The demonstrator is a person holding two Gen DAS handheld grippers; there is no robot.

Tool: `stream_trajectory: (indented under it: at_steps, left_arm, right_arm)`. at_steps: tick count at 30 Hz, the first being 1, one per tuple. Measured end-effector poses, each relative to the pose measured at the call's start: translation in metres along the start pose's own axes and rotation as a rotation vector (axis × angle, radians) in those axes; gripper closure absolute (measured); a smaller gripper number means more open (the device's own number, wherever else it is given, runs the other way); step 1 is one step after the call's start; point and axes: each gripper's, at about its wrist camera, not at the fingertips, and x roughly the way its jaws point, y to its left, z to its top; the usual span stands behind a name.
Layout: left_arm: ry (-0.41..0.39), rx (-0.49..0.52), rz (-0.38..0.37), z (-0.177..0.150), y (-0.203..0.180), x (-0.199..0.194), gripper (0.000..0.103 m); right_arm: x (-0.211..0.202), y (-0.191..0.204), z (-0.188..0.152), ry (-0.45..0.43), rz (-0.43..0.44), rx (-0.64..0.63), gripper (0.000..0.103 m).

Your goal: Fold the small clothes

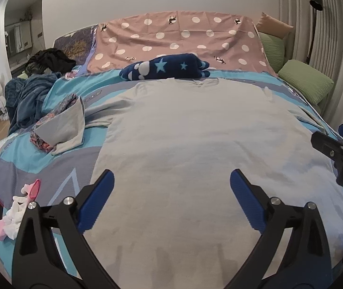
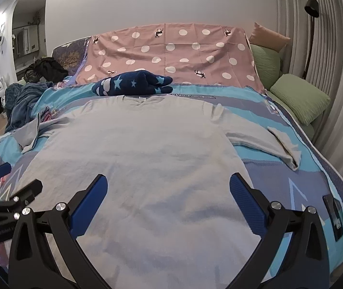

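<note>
A pale grey T-shirt (image 1: 190,144) lies spread flat on the bed, collar toward the far end; it also shows in the right wrist view (image 2: 147,159). Its left sleeve (image 1: 65,127) is crumpled over a patterned garment, and its right sleeve (image 2: 282,144) lies out to the side. My left gripper (image 1: 171,192) is open and empty over the shirt's lower left part. My right gripper (image 2: 168,192) is open and empty over the lower middle part. Each gripper shows at the edge of the other's view: the right one (image 1: 339,144), the left one (image 2: 10,180).
A navy star-patterned bundle (image 1: 166,68) lies just past the collar. A blue-and-grey bedspread (image 1: 39,154) covers the bed. Pink and white small items (image 1: 20,207) lie at the left edge. Dark clothes (image 1: 48,60) are piled far left. Green pillows (image 2: 299,98) sit at right.
</note>
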Motion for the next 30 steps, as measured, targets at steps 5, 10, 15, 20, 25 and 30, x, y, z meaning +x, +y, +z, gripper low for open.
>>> stream_trajectory:
  at_steps: [5,10,15,20,25,30]
  left_arm:
    - [0.01,-0.056,0.008,0.002,0.022,0.005,0.012]
    - [0.009,-0.082,0.013,0.003,0.037,0.008,0.012]
    - [0.004,-0.082,0.015,0.005,0.045,0.012,0.012]
    - [0.022,-0.101,0.009,0.006,0.059,0.019,0.015]
    - [0.031,-0.127,0.021,0.01,0.077,0.03,0.015]
    - [0.047,-0.144,0.042,0.014,0.098,0.042,0.015]
  right_arm:
    - [0.005,0.008,0.005,0.008,0.009,-0.04,0.001]
    - [0.012,0.02,0.012,0.02,0.017,-0.075,0.001]
    - [0.024,0.032,0.019,0.056,0.041,-0.095,0.001]
    - [0.036,0.052,0.033,0.058,0.04,-0.144,0.007]
    - [0.052,0.078,0.049,0.075,0.083,-0.185,0.014]
    - [0.067,0.109,0.063,0.079,0.127,-0.249,0.017]
